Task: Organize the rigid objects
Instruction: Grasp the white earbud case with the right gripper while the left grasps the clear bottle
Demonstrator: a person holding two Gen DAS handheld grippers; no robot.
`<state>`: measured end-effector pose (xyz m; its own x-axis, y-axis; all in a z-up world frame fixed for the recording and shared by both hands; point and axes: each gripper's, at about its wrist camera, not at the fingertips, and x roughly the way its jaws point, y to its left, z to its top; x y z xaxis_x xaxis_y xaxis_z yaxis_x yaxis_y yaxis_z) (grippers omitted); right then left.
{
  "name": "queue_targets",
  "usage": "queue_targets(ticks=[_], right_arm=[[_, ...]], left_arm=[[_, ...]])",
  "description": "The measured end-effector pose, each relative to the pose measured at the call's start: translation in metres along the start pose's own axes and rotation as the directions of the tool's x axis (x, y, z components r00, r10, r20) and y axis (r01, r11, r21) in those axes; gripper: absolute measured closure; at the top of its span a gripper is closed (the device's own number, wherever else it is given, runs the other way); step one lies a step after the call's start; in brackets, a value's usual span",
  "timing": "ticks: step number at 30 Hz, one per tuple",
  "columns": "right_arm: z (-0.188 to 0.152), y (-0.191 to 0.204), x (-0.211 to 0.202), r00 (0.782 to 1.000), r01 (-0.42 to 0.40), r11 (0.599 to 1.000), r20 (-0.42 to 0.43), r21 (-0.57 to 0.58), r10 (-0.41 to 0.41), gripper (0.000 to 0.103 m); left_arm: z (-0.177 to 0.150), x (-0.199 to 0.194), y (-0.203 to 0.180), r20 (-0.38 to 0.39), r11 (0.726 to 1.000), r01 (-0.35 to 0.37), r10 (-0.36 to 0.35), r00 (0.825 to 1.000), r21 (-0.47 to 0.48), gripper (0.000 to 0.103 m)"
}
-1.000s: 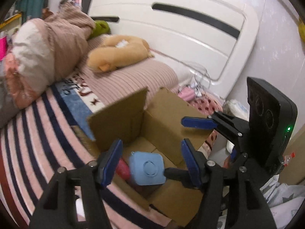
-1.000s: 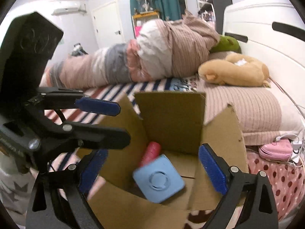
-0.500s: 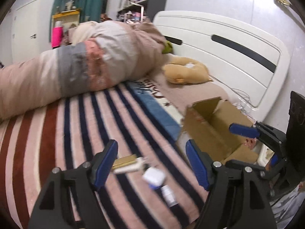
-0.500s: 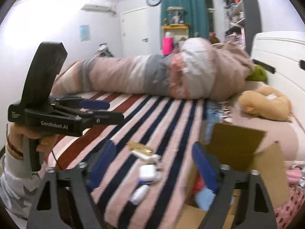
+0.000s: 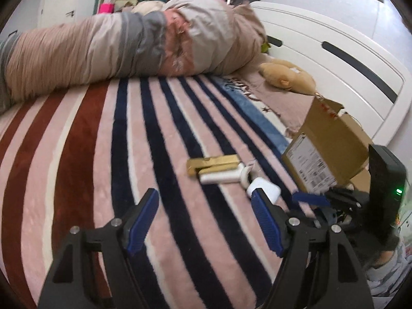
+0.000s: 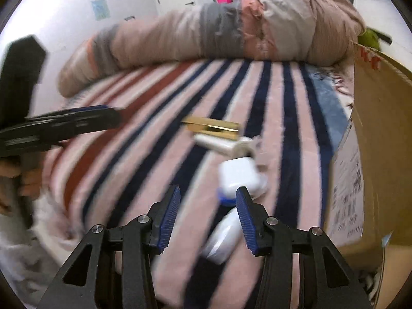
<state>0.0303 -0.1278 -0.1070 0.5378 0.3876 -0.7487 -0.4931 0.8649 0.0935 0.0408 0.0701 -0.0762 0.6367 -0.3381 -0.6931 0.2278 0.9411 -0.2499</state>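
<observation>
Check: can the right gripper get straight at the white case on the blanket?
Probably yes. The right gripper is open and empty, with the white case just ahead, near its right finger. Nothing lies between them; the cardboard box stands off to the right. The image is blurred, so alignment is uncertain.

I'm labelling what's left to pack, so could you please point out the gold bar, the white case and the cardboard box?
gold bar [image 5: 213,161]: left wrist view, middle of its top face.
white case [image 6: 240,173]: right wrist view, centre of its lid.
cardboard box [image 5: 332,141]: left wrist view, brown outer wall above the label.
</observation>
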Motion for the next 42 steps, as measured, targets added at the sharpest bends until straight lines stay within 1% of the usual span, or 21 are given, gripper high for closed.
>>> queue_targets(ticks=[2,5,7,9,12,15,18,20,21,23,24,25,27,28,29,30,32,35,36,39,42], right_arm=[[0.004,-0.007,0.010,1.000,0.029,0.999,0.006,-0.015,-0.029,0.062],[0.011,-0.016,0.028,0.999,0.029,0.999,-0.040,-0.035,-0.031,0.061],[0.013,-0.017,0.039,0.996,0.047,0.997,-0.071,-0.068,-0.052,0.061],[0.014,-0.020,0.046,0.995,0.041,0.997,-0.088,-0.070,-0.047,0.063],[0.012,-0.022,0.043,0.996,0.049,0.998,-0.076,-0.047,-0.053,0.063],[0.013,-0.021,0.035,0.996,0.073,0.996,-0.049,-0.046,-0.075,0.063],[0.014,-0.022,0.022,0.993,0.114,0.993,-0.035,-0.037,-0.115,0.064],[0.012,-0.024,0.014,0.987,0.151,0.988,-0.042,-0.032,-0.152,0.064],[0.010,-0.024,0.011,0.984,0.169,0.985,-0.051,-0.035,-0.171,0.064],[0.006,-0.023,0.009,0.980,0.188,0.980,-0.058,-0.062,-0.191,0.064],[0.003,-0.022,0.008,0.977,0.200,0.977,-0.061,-0.077,-0.205,0.064],[0.000,-0.024,0.007,0.975,0.208,0.975,-0.063,-0.081,-0.213,0.064],[-0.003,-0.028,0.004,0.973,0.218,0.973,-0.062,-0.077,-0.223,0.064],[-0.005,-0.031,0.003,0.972,0.223,0.972,-0.063,-0.078,-0.228,0.064],[-0.006,-0.032,0.004,0.971,0.225,0.971,-0.065,-0.079,-0.230,0.064],[-0.008,-0.034,0.004,0.970,0.227,0.971,-0.069,-0.080,-0.232,0.064],[-0.010,-0.038,0.003,0.970,0.221,0.973,-0.082,-0.071,-0.227,0.064],[-0.015,-0.039,0.000,0.973,0.209,0.976,-0.088,-0.063,-0.214,0.064],[-0.016,-0.039,0.000,0.974,0.205,0.977,-0.089,-0.060,-0.209,0.064],[-0.018,-0.037,-0.003,0.983,0.158,0.987,-0.086,-0.039,-0.161,0.064],[-0.014,-0.032,-0.004,0.993,0.084,0.996,-0.077,-0.013,-0.085,0.064]], left_arm=[[-0.006,0.001,0.004,-0.002,1.000,0.005,-0.005,1.000,-0.025,0.032],[-0.014,0.007,0.008,-0.011,0.999,-0.002,0.001,1.000,-0.036,0.032],[-0.018,0.013,0.010,-0.025,0.999,0.009,-0.010,1.000,-0.047,0.032],[-0.022,0.019,0.010,-0.037,0.999,0.026,-0.028,0.999,-0.047,0.032],[-0.029,0.028,0.005,-0.063,0.998,0.044,-0.047,0.997,-0.045,0.032],[-0.037,0.038,-0.004,-0.091,0.994,0.102,-0.106,0.990,-0.049,0.032],[-0.049,0.051,-0.022,-0.131,0.984,0.174,-0.179,0.975,-0.048,0.032],[-0.056,0.059,-0.037,-0.154,0.969,0.244,-0.248,0.956,-0.044,0.032],[-0.059,0.065,-0.046,-0.159,0.956,0.288,-0.292,0.943,-0.051,0.032],[-0.061,0.074,-0.058,-0.164,0.939,0.337,-0.344,0.925,-0.069,0.034],[-0.062,0.079,-0.065,-0.167,0.935,0.347,-0.355,0.920,-0.071,0.036],[-0.063,0.083,-0.072,-0.169,0.937,0.344,-0.350,0.921,-0.066,0.040],[-0.062,0.089,-0.084,-0.166,0.947,0.319,-0.322,0.932,-0.043,0.044],[-0.061,0.092,-0.088,-0.161,0.952,0.305,-0.307,0.938,-0.036,0.049],[-0.060,0.095,-0.092,-0.157,0.960,0.279,-0.279,0.947,-0.028,0.060],[-0.059,0.098,-0.096,-0.157,0.969,0.246,-0.245,0.957,-0.014,0.065],[-0.059,0.099,-0.098,-0.158,0.970,0.244,-0.242,0.957,-0.009,0.078],[-0.059,0.092,-0.097,-0.160,0.975,0.222,-0.217,0.963,0.016,0.081],[-0.060,0.088,-0.094,-0.159,0.979,0.202,-0.195,0.968,0.027,0.081],[-0.060,0.068,-0.078,-0.142,0.990,0.135,-0.127,0.982,0.043,0.081],[-0.057,0.051,-0.059,-0.122,0.996,0.084,-0.078,0.990,0.043,0.081]])
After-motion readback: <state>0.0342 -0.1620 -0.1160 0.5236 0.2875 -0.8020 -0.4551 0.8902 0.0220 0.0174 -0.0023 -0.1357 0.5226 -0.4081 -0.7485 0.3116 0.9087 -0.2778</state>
